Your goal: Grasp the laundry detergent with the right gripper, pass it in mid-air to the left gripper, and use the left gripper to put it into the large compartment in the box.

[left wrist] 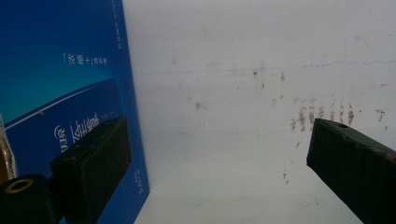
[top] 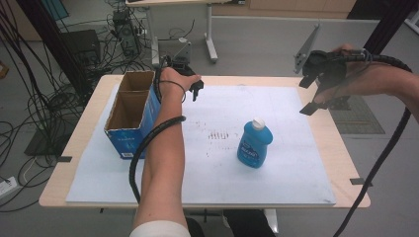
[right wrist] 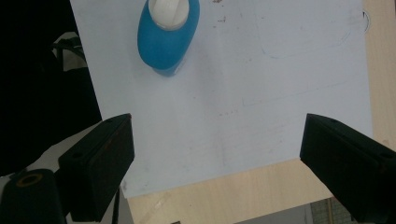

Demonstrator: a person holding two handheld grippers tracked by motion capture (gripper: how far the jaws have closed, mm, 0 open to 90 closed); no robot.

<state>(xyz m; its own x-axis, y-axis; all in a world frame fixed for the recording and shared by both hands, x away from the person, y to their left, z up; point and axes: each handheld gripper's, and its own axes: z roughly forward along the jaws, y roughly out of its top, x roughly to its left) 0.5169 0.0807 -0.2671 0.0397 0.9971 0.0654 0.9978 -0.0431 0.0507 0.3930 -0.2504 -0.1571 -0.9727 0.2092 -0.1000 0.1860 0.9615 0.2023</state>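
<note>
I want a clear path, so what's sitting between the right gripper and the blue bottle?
Nothing: in the right gripper view, only bare white sheet lies between the open right gripper and the blue bottle. The high view agrees.

Two black claws [top: 196, 90] [top: 311, 95] with blocky jaws, ribbed black cables, a white rolled sleeve [top: 159, 229].

My blue bottle [top: 254, 144] with its white cap [top: 258, 123] stood upright on the white sheet, well apart from the open blue carton [top: 132, 112] at my left.
</note>
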